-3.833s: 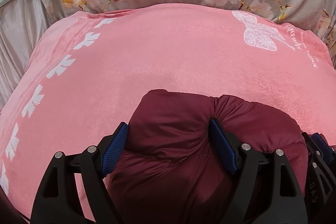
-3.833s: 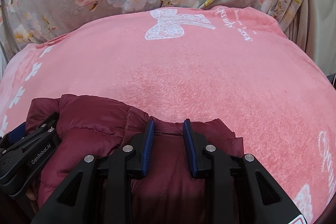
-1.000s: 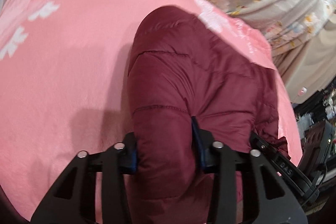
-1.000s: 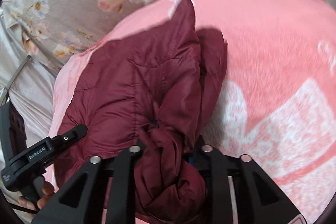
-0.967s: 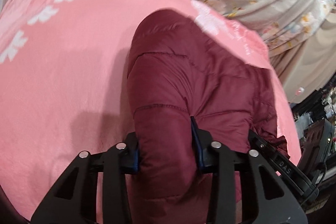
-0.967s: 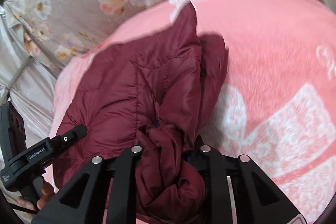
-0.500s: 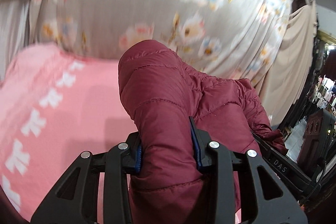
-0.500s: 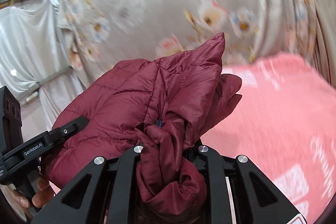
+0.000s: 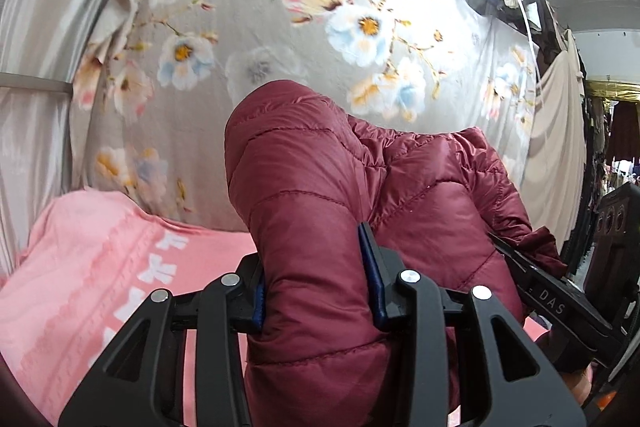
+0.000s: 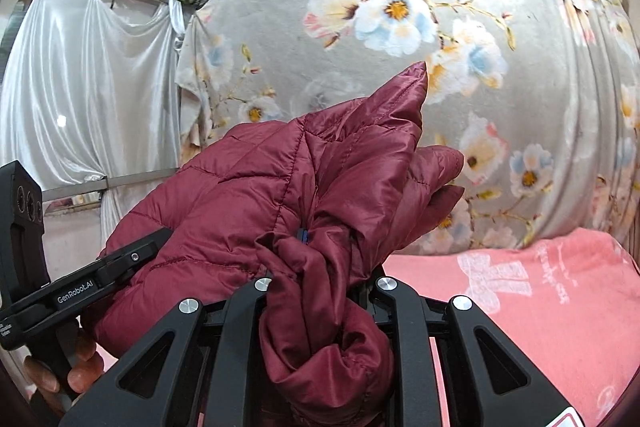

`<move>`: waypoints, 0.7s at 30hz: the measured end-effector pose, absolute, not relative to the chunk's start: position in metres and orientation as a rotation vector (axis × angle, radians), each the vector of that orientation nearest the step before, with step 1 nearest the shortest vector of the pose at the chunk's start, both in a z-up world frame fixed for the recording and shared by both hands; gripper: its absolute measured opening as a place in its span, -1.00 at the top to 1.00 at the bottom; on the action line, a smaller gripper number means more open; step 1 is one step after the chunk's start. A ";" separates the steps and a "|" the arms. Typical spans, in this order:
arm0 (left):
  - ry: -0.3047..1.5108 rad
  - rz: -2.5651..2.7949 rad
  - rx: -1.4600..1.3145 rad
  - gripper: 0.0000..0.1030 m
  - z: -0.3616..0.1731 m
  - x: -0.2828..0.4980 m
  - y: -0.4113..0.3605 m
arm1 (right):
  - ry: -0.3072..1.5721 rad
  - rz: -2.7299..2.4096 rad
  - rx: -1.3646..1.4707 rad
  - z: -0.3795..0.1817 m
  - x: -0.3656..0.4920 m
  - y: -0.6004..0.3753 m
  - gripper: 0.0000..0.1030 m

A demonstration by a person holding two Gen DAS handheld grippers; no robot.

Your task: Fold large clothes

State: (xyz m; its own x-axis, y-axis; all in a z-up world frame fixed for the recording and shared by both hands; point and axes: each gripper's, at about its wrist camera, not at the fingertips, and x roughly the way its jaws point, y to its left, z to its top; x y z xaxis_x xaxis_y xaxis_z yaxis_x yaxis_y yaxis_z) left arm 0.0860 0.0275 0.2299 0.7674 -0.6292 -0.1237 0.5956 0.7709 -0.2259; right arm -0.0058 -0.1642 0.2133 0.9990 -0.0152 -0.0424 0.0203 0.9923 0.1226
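The maroon puffer jacket [image 9: 320, 211] is being held up off the pink blanket [image 9: 100, 267], gathered between both grippers in front of the hanging floral sheet [image 9: 280, 27]. The left gripper [image 9: 316, 291] is being kept at a middling width, its pads pressing a thick quilted roll of the jacket; the right gripper [image 10: 320, 291] is being held narrower, clamped on a bunched wad of thinner fabric (a collar or hem, it cannot be told which).

For the step in hand, judged to be a lift and shake-out before laying flat, both grips are best being kept firm and the two hands level, so that the padding is being let hang evenly rather than twisted.

Open room is being offered by the blanket below and towards the right of the right wrist view [image 10: 540, 307]. The sheet behind is standing close, and the other hand [image 10: 60, 371] and its handle are sitting just beside the cloth, so sideways spreading is being limited.
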 end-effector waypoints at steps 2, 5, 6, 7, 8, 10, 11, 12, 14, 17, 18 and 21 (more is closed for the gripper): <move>0.184 -0.659 -0.177 0.31 0.227 0.093 0.036 | 0.037 -0.011 0.108 0.210 0.008 -0.156 0.65; 0.174 -0.642 -0.170 0.30 0.218 0.111 0.045 | 0.043 -0.008 0.099 0.203 0.031 -0.147 0.65; 0.176 -0.639 -0.168 0.30 0.214 0.118 0.047 | 0.045 -0.008 0.096 0.199 0.036 -0.146 0.65; 0.179 -0.640 -0.168 0.30 0.210 0.125 0.049 | 0.046 -0.009 0.091 0.195 0.044 -0.144 0.65; 0.180 -0.641 -0.167 0.30 0.206 0.131 0.051 | 0.049 -0.010 0.087 0.190 0.051 -0.144 0.65; 0.191 -0.644 -0.160 0.30 0.196 0.144 0.050 | 0.059 -0.012 0.085 0.183 0.065 -0.142 0.65; 0.200 -0.646 -0.157 0.30 0.189 0.153 0.049 | 0.067 -0.014 0.085 0.178 0.071 -0.142 0.65; 0.208 -0.647 -0.156 0.29 0.185 0.159 0.048 | 0.079 -0.018 0.084 0.171 0.080 -0.144 0.65; 0.229 -0.652 -0.148 0.29 0.171 0.173 0.044 | 0.106 -0.030 0.089 0.155 0.095 -0.148 0.65; 0.254 -0.657 -0.129 0.29 0.147 0.192 0.035 | 0.146 -0.048 0.102 0.133 0.113 -0.155 0.65; 0.262 -0.657 -0.122 0.29 0.140 0.198 0.031 | 0.166 -0.057 0.108 0.123 0.121 -0.159 0.65; 0.309 -0.663 -0.114 0.29 0.111 0.220 0.019 | 0.211 -0.075 0.123 0.100 0.139 -0.166 0.65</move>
State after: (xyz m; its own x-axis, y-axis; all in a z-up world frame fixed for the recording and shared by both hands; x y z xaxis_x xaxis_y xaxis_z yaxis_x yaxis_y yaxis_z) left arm 0.2202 0.0191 0.1107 0.7443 -0.6213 -0.2449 0.5875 0.7836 -0.2021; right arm 0.1390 -0.1656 0.1000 0.9751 -0.0613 -0.2129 0.0871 0.9897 0.1139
